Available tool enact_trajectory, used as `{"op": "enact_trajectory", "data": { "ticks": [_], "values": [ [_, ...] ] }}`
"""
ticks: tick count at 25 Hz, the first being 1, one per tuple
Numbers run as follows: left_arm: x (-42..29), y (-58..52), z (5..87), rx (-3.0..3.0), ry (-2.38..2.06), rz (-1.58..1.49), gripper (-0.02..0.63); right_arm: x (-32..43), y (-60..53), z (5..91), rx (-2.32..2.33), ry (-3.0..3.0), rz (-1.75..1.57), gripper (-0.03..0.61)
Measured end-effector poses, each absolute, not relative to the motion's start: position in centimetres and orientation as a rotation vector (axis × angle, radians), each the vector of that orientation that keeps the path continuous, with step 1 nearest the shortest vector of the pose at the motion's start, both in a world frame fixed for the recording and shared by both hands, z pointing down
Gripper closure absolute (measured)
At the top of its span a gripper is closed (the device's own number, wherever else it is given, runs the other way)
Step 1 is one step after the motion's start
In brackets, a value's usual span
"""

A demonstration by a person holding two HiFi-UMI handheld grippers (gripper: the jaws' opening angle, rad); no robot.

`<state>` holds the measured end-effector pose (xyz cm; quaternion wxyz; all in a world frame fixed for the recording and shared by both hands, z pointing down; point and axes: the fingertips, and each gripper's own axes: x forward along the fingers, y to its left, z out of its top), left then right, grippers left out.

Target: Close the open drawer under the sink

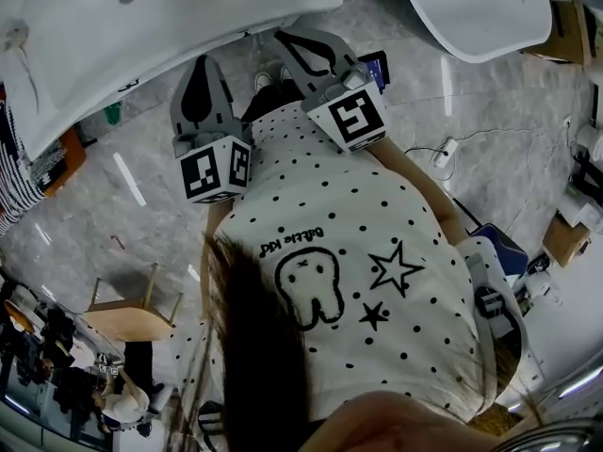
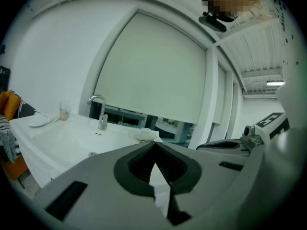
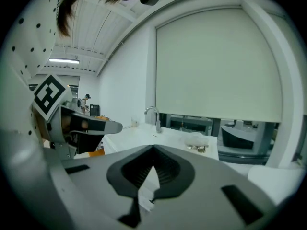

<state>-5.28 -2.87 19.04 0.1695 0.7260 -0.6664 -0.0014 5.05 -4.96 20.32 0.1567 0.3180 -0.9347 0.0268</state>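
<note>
The white sink (image 1: 141, 26) stands at the top left of the head view, and no open drawer shows under it in any view. My left gripper (image 1: 202, 64) and right gripper (image 1: 285, 38) are held side by side in front of the sink's edge, both shut with nothing between the jaws. In the left gripper view the left gripper (image 2: 154, 146) points over the basin (image 2: 62, 138) toward the faucet (image 2: 100, 112). The right gripper (image 3: 153, 150) also points level at the sink top (image 3: 163, 134) and the faucet (image 3: 154, 118).
A second white basin (image 1: 480, 8) sits at the top right. On the marble floor there are a wooden stool (image 1: 132, 314) at the left, a cardboard box (image 1: 565, 238) and cables at the right. An orange item (image 1: 61, 158) lies beside the sink.
</note>
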Motion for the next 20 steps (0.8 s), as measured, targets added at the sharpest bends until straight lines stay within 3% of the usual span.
{"op": "enact_trajectory", "data": {
  "ticks": [20],
  "values": [
    [-4.64,-3.12,19.35,2.088,-1.857,-0.033,0.609,5.9,-5.27,20.8,0.944,-2.669,0.104,0.566]
  ]
}}
